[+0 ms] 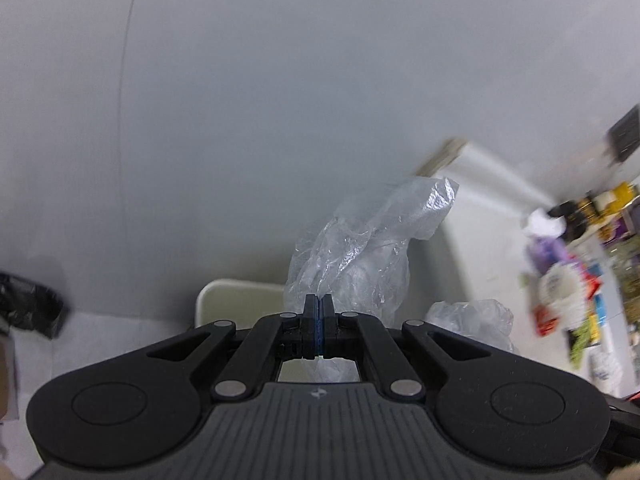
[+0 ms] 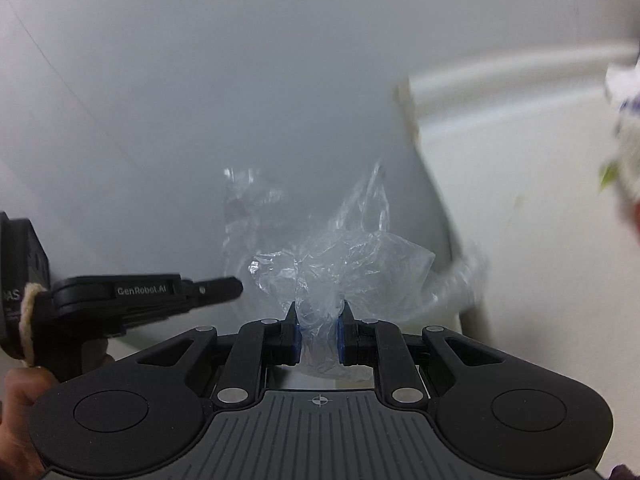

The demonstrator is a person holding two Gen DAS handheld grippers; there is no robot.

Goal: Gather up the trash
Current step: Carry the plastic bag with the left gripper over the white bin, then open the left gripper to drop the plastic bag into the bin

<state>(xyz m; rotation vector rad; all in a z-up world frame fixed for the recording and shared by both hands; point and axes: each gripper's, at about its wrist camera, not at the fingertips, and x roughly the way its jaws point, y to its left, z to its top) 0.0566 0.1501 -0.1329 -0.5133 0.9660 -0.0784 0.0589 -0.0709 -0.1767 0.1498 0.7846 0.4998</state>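
Note:
A clear crumpled plastic bag (image 1: 360, 256) is held up in the air in front of a grey wall. My left gripper (image 1: 318, 312) is shut on a fold of it. In the right wrist view the same clear bag (image 2: 352, 268) bulges between my right gripper's (image 2: 319, 334) pads (image 2: 297, 336), which stand a little apart with plastic pinched in the gap. The left gripper (image 2: 224, 285) shows at the left of that view, side on, pointing at the bag. A second clear wad (image 1: 476, 316) shows lower right.
A white table (image 1: 496, 216) runs off to the right with a blurred heap of wrappers and paper cups (image 1: 568, 276). A black bag (image 1: 28, 304) sits at the far left. A pale chair back (image 1: 236, 300) stands below the gripper.

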